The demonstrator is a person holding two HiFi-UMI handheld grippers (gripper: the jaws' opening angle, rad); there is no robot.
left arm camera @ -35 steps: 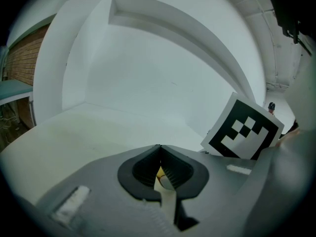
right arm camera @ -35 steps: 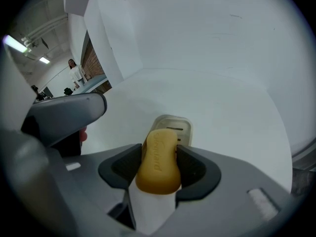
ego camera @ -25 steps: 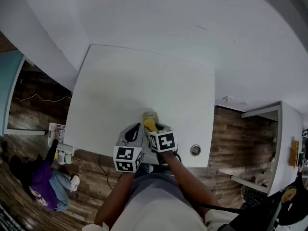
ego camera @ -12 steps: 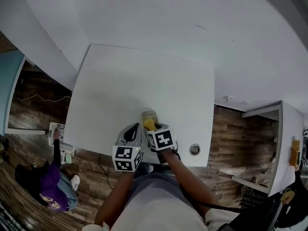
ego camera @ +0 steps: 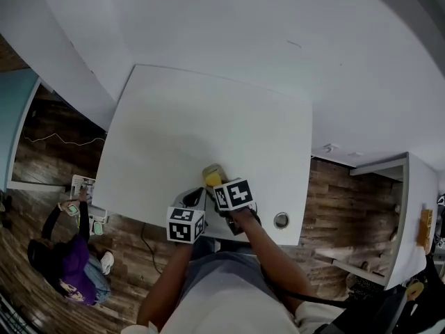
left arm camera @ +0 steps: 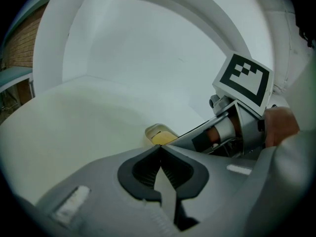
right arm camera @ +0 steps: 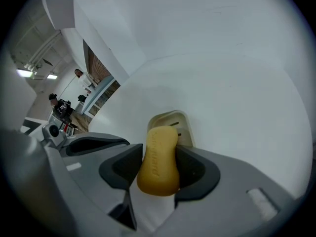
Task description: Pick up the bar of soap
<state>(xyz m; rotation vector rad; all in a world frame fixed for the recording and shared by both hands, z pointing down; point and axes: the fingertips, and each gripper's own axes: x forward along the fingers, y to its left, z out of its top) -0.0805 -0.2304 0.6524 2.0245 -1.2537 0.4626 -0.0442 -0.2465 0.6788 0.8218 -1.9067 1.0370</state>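
A yellow bar of soap (right arm camera: 158, 159) stands on edge between the jaws of my right gripper (right arm camera: 159, 168), which is shut on it and holds it just above a pale soap dish (right arm camera: 172, 124). In the head view the soap (ego camera: 212, 179) and the dish (ego camera: 211, 170) lie near the white table's front edge, with the right gripper (ego camera: 215, 184) over them. My left gripper (left arm camera: 160, 152) is shut with nothing in it, close beside the right one. From the left gripper view the soap (left arm camera: 162, 138) and the dish (left arm camera: 154, 131) show just past its jaws.
The white table (ego camera: 208, 124) stands against a white wall. A round hole (ego camera: 281, 220) sits near the table's front right corner. A person in purple (ego camera: 66, 270) is on the wooden floor at the left. White furniture (ego camera: 410, 214) stands to the right.
The right gripper has lifted the soap slightly off the dish and drawn back toward me. The left gripper stays beside it. The person on the floor has shifted.
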